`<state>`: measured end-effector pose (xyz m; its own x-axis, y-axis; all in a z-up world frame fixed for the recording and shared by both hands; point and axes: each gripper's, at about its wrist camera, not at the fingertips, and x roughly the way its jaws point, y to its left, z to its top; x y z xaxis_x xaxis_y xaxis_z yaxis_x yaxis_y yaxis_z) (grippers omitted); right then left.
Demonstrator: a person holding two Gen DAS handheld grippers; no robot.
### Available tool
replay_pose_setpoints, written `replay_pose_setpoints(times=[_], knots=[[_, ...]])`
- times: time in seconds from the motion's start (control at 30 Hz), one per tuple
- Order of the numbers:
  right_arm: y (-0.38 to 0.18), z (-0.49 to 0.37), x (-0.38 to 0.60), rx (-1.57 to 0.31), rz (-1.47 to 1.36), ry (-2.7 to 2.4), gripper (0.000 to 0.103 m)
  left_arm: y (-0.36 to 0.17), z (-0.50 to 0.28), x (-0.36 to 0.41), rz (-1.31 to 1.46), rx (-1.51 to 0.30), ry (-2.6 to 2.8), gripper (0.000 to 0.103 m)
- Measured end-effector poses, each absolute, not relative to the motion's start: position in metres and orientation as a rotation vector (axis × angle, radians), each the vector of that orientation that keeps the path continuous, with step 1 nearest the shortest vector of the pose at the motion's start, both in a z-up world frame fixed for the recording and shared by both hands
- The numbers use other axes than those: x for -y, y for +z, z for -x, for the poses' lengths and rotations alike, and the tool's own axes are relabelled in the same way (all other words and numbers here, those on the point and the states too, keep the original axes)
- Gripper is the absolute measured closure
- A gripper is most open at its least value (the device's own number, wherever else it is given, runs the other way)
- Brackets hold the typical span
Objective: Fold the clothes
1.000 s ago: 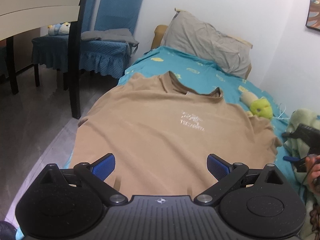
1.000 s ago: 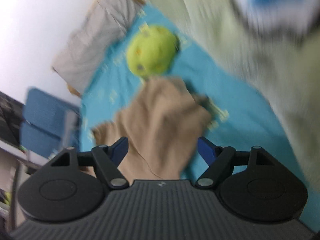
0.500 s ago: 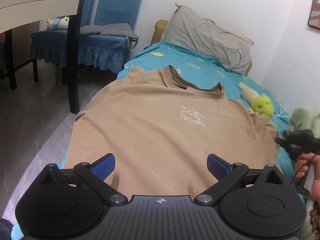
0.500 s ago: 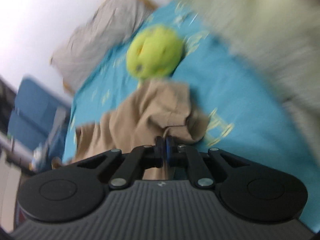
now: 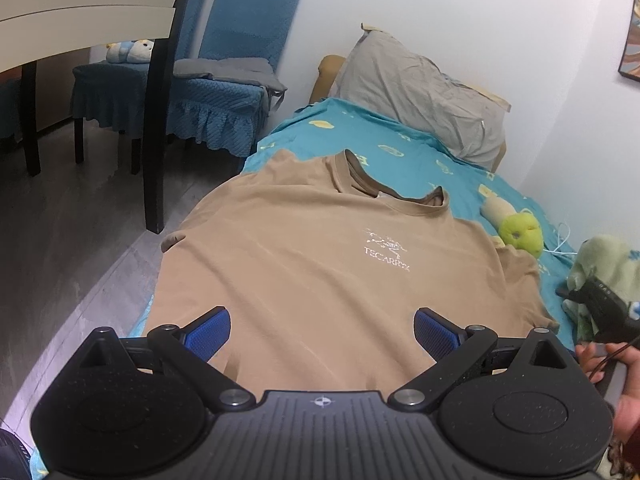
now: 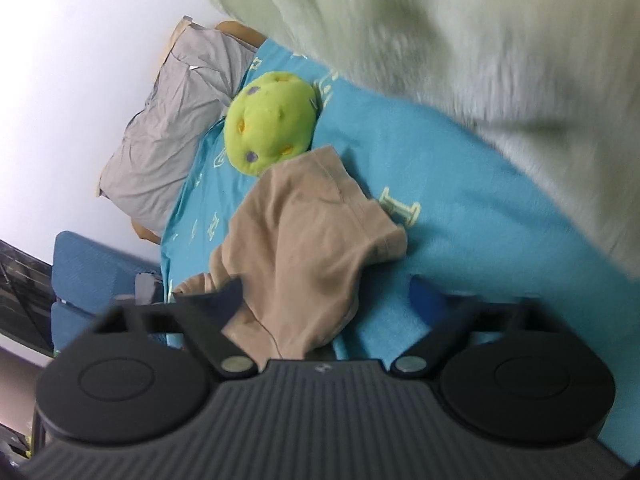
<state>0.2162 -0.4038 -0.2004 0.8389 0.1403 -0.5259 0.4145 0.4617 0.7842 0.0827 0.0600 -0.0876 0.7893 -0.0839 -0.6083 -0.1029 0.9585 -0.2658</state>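
Left wrist view: the left gripper (image 5: 322, 334) hovers over the near hem of the tan T-shirt (image 5: 320, 264); its blue pads (image 5: 208, 338) stand wide apart with nothing between them; the shirt lies face up on the teal bed (image 5: 400, 148), collar toward the grey pillow (image 5: 420, 88) at the head end, hem toward the camera, so its long axis runs from the foot edge toward the head edge; one sleeve hangs over the bed's left edge above the floor; the other sleeve lies toward the right edge, near the green plush toy (image 5: 520, 236); the right gripper (image 5: 600, 296), held in a hand (image 5: 608, 356), appears at that right edge beside a pale plush.

Right wrist view: the picture is blurred; the right gripper (image 6: 332, 300) points along the right-side sleeve (image 6: 308, 240), which lies bunched on the teal sheet directly ahead of it, its cuff next to the green plush toy (image 6: 270, 130); the jaws are opening, and sleeve fabric sits between them; no pad is seen pressing on it.

Judgement: the right hand is the nearer one to this sleeve; the coming move likely depends on carrying that sleeve inward across the shirt's long axis, toward the chest print.
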Motion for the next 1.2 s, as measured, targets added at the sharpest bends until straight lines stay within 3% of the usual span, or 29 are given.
replay_pose_setpoints(times=[0.2, 0.53, 0.6, 0.7, 0.83, 0.87, 0.9, 0.93, 1.2], knots=[[-0.217, -0.238, 0.399, -0.447, -1.058, -0.123, 0.010, -0.095, -0.090, -0.060, 0.302, -0.685, -0.002, 0.004], [-0.216, -0.288, 0.402, -0.378, -0.940, 0.069, 0.011, -0.096, -0.102, -0.054, 0.303, -0.656, -0.067, 0.003], [-0.214, -0.293, 0.402, -0.355, -0.918, 0.109, 0.044, -0.095, -0.103, -0.053, 0.300, -0.649, -0.073, 0.004], [-0.205, -0.295, 0.395, -0.331, -0.812, 0.019, 0.048, -0.095, -0.103, -0.051, 0.295, -0.646, -0.083, 0.004], [-0.200, -0.320, 0.378, -0.472, -0.708, 0.017, 0.049, -0.098, -0.104, -0.049, 0.282, -0.662, -0.078, 0.004], [-0.197, -0.321, 0.374, -0.476, -0.674, 0.002, 0.057, -0.098, -0.104, -0.050, 0.285, -0.665, -0.074, 0.004], [-0.194, -0.322, 0.370, -0.480, -0.640, -0.013, 0.085, -0.098, -0.104, -0.051, 0.288, -0.667, -0.069, 0.004], [-0.191, -0.322, 0.366, -0.480, -0.612, -0.031, 0.095, -0.096, -0.103, -0.052, 0.294, -0.666, -0.062, 0.004], [-0.127, -0.290, 0.336, -0.302, -0.532, -0.222, 0.096, -0.084, -0.098, -0.075, 0.362, -0.653, 0.000, 0.004]])
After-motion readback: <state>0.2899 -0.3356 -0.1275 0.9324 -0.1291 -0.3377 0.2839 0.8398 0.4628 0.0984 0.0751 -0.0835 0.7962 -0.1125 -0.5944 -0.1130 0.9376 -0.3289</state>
